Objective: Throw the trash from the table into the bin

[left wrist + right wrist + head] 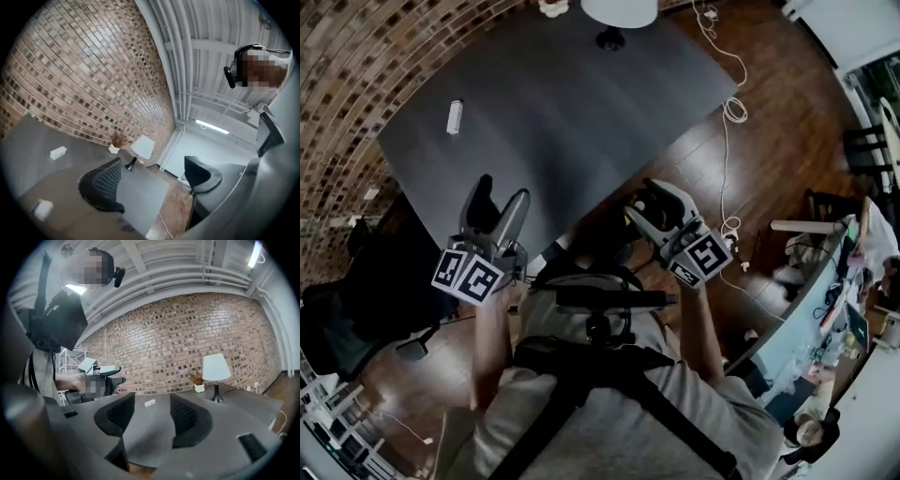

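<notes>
Holding my left hand-held gripper (502,194) at the near edge of the dark grey desk (562,112), I have its jaws spread wide apart with nothing between them and touching nothing. In the left gripper view (150,180) only desk top shows in the gap. Far and to the left of it, near the brick wall (356,56), lies the piece of white trash (455,116), alone on the desk and well apart from both tools. To the right, my right hand-held gripper (642,204) hangs just off the desk's near edge, over the wooden floor (769,141). Its jaws are also well apart and empty (152,420), and the trash (150,402) lies far beyond their gap. A white-shaded lamp (619,14) stands at the far edge.
</notes>
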Demonstrator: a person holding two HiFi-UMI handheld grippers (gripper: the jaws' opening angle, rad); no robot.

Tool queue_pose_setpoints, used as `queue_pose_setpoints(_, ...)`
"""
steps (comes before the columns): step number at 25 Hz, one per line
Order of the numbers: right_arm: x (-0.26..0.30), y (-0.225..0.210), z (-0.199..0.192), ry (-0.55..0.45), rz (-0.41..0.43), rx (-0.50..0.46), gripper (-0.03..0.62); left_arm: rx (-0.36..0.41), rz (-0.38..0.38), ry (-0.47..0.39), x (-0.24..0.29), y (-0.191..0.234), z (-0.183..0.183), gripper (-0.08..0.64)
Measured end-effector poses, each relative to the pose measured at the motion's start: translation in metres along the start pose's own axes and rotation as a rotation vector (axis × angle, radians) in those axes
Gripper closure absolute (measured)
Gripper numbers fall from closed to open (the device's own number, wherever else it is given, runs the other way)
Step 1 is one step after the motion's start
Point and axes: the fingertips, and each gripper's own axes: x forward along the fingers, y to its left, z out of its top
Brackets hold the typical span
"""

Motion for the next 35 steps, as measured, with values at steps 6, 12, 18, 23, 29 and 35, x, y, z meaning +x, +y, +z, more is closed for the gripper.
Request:
queue_pose_setpoints(6, 0.112, 0.074, 0.008, 0.114, 0.162, -0.176, 0.357, -0.026, 0.090, -0.098, -0.062, 0.085, 0.043, 0.146)
queue_pose_setpoints(12, 0.204, 0.102, -0.018, 0.316, 0.321, -0.341, 0.357, -0.070, 0.181, -0.176, -0.122, 0.132, 0.065, 0.146)
queue_pose_setpoints(18, 0.332, 0.074, -0.067, 0.477, 0.584, -0.728, 0.357, -0.066, 0.332, -0.189, -0.175, 0.156, 0.055, 0.146)
queue_pose_setpoints(23, 0.458, 0.048, -0.125, 0.563, 0.805, -1.089, 0.324, -0.058, 0.530, -0.214, -0.202, 0.165, 0.052, 0.146)
queue_pose_setpoints(29, 0.581, 0.061, -0.199, 0.557, 1.048, -1.448, 0.318, -0.069, 0.730, -0.201, -0.193, 0.163, 0.040, 0.146)
queue_pose_setpoints(35, 0.608, 0.019, -0.231, 0.717, 1.284, -1.637, 0.424, -0.083, 0.795, -0.189, -0.163, 0.174, 0.039, 0.146)
